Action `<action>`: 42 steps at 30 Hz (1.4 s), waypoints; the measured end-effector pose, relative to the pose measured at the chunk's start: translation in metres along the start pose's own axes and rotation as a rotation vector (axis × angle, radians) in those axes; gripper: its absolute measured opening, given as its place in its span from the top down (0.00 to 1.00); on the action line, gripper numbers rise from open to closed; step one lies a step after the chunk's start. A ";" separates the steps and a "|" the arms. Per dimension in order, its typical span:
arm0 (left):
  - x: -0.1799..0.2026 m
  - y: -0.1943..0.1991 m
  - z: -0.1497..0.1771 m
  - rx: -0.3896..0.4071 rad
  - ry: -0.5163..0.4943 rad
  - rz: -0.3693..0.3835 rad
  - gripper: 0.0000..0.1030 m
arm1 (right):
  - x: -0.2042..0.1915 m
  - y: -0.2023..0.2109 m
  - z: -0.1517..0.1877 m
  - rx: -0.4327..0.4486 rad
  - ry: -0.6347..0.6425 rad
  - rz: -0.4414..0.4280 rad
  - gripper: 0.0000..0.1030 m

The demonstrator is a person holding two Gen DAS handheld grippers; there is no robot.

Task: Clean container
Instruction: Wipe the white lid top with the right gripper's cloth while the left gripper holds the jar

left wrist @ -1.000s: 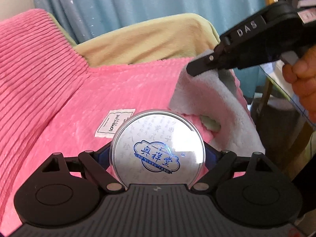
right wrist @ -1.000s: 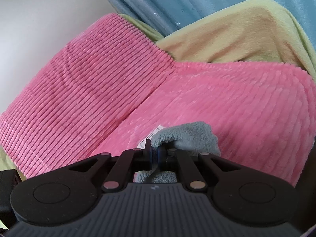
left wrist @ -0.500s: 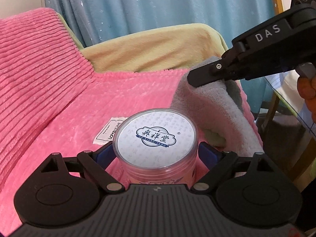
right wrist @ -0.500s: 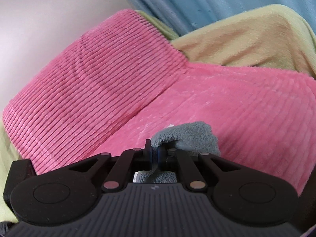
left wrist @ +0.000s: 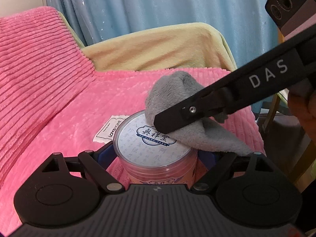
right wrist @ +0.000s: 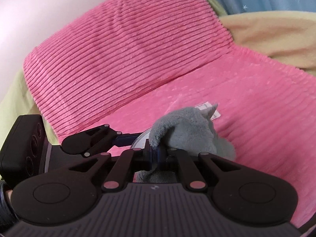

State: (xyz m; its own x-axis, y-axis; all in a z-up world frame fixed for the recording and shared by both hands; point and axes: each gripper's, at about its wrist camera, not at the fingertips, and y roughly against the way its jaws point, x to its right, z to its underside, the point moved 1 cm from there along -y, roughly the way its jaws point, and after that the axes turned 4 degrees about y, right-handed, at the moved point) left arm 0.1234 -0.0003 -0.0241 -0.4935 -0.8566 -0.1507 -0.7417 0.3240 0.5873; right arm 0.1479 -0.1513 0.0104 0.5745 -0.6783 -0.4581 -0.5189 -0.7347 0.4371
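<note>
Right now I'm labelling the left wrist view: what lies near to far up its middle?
Left gripper → container → grey cloth → pink blanket → yellow cover → blue curtain.

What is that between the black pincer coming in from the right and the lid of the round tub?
A grey cloth. The right gripper is shut on it, and in the left wrist view it lies on the tub's lid, which the left gripper holds.

The round container (left wrist: 156,158) stands upright low in the middle of the frame, with a white lid with blue writing. The fluffy grey cloth (left wrist: 177,98) touches the lid's right side.
</note>
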 end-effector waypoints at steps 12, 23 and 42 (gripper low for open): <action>0.000 -0.001 0.000 -0.016 -0.005 0.003 0.15 | 0.000 -0.007 0.007 -0.026 -0.033 -0.065 0.97; 0.004 -0.002 -0.001 -0.021 -0.020 -0.008 0.16 | 0.000 -0.016 0.002 -0.007 -0.003 -0.025 0.98; 0.003 -0.001 -0.001 -0.022 -0.042 -0.002 0.15 | 0.006 -0.012 0.001 -0.038 -0.016 -0.043 0.97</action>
State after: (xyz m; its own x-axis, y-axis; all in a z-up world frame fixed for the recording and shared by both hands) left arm 0.1226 -0.0036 -0.0243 -0.5111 -0.8395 -0.1844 -0.7326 0.3133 0.6043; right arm 0.1569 -0.1466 0.0014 0.5853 -0.6463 -0.4896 -0.4694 -0.7624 0.4454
